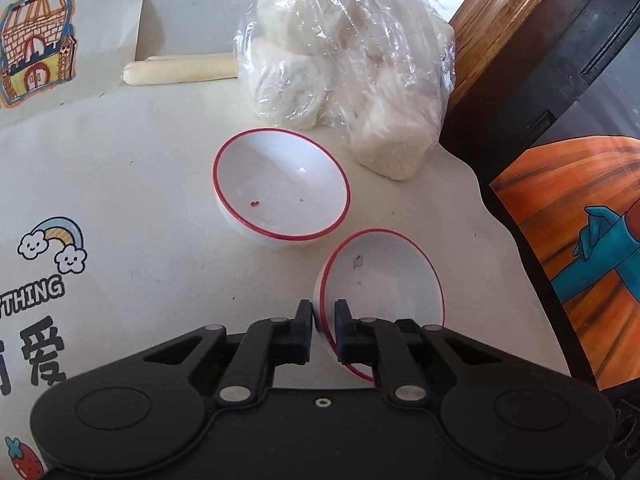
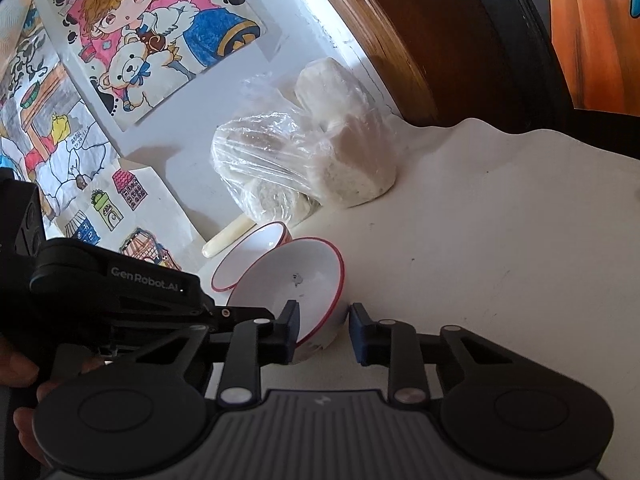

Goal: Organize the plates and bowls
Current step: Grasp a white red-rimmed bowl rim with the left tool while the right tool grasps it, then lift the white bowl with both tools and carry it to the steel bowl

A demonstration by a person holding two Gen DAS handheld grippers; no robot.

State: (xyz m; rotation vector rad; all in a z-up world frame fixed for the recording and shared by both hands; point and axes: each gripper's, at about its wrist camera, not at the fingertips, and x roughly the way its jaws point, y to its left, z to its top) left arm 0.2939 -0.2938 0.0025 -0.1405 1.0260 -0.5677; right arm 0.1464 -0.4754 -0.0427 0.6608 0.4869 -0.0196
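Observation:
Two white bowls with red rims are on the cream tablecloth. The far bowl [image 1: 280, 184] rests on the cloth, tipped a little toward me. My left gripper [image 1: 325, 330] is shut on the rim of the near bowl [image 1: 384, 280], one finger inside and one outside, and the bowl is tilted. In the right wrist view the near bowl [image 2: 292, 280] is tilted in front of the far bowl [image 2: 256, 248]. My right gripper [image 2: 325, 332] is open, its left finger close to the near bowl's rim. The left gripper body [image 2: 120, 292] reaches in from the left.
A clear plastic bag of white buns [image 1: 344, 64] lies behind the bowls, with a pale stick-shaped item [image 1: 180, 70] to its left. Children's drawings [image 2: 152, 28] cover the wall. The table edge [image 1: 504, 216] and a wooden chair [image 1: 516, 20] are to the right.

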